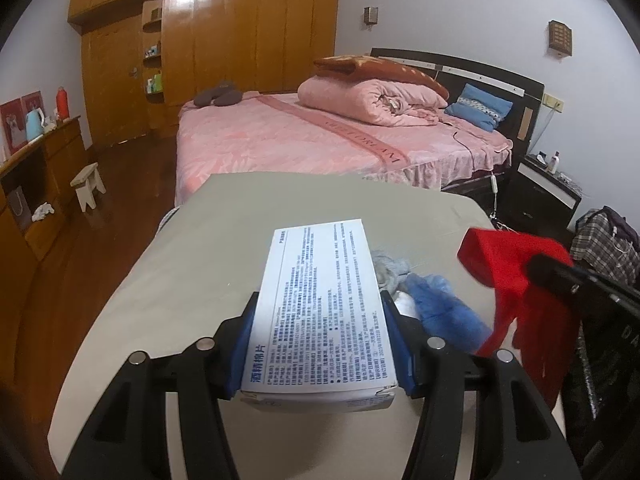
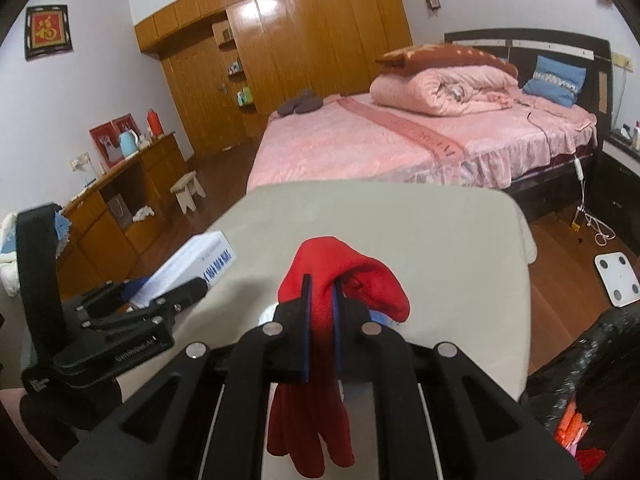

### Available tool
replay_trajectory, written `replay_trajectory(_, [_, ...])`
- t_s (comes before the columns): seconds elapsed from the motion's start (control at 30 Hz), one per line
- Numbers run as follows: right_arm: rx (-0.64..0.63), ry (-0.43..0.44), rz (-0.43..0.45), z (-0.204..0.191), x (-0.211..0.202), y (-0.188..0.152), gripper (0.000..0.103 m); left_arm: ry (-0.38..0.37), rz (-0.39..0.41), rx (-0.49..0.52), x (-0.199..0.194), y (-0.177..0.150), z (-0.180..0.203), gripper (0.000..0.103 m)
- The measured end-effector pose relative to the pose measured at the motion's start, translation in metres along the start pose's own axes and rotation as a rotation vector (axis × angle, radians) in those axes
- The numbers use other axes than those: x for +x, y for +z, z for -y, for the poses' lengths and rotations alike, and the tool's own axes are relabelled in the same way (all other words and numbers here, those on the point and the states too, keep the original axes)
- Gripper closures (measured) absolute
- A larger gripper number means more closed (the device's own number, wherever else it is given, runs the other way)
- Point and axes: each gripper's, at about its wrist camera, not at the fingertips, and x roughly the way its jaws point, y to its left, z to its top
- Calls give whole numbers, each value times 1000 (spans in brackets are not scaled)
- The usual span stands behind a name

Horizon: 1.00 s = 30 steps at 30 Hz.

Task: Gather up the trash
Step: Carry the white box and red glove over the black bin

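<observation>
left gripper (image 1: 320, 340) is clamped on a white box (image 1: 320, 312) w/ blue print, pads (image 1: 240, 348) pressed on both long sides; box is held off the table (image 1: 180, 272), pointing toward 12 o'clock. right gripper (image 2: 322, 304) is pinched tight on a red glove (image 2: 320, 320), cuff bunched up past the fingertips, finger end hanging down under the jaws toward 6.

in the left view the glove (image 1: 516, 276) and right gripper (image 1: 560, 276) sit at 3 o'clock, just beside the box. between them on the table, at approx 4 o'clock of the box: a blue crumpled wad (image 1: 444, 308) and a grey-white wad (image 1: 390, 270), touching each other, partly hidden behind the box and right finger.

in the right view the box (image 2: 192, 276) and left gripper (image 2: 176, 296) are at 9 o'clock; a bit of blue shows below the glove, mostly hidden.

beyond the table at 12: pink bed (image 1: 304, 136) w/ rolled quilt (image 1: 372, 100), blue pillow (image 1: 478, 106). wardrobe (image 1: 224, 32) at 11. low cabinet (image 1: 44, 172) at 9 w/ kettle (image 1: 34, 122) and red flask (image 1: 62, 102); small stool (image 1: 88, 186) on the floor near it. scale (image 2: 618, 278) on the floor at 3 in the right view. black bag (image 2: 588, 392) at 4, blurred.
</observation>
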Motion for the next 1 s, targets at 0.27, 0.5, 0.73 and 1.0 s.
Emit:
replay_trajectory(0.27, [4, -14, 64, 10, -35, 12, 95, -24, 46, 15, -22, 13, 16, 47])
replay_trajectory(0.5, [7, -34, 96, 19, -63, 13, 95, -54, 71, 36, -38, 21, 38, 47])
replay_trajectory(0.73, [16, -67, 114, 31, -86, 9, 95, -96, 80, 60, -48, 20, 63, 47])
replay_trajectory(1.0, [28, -100, 131, 43, -111, -3, 95, -146, 81, 86, -56, 15, 92, 47])
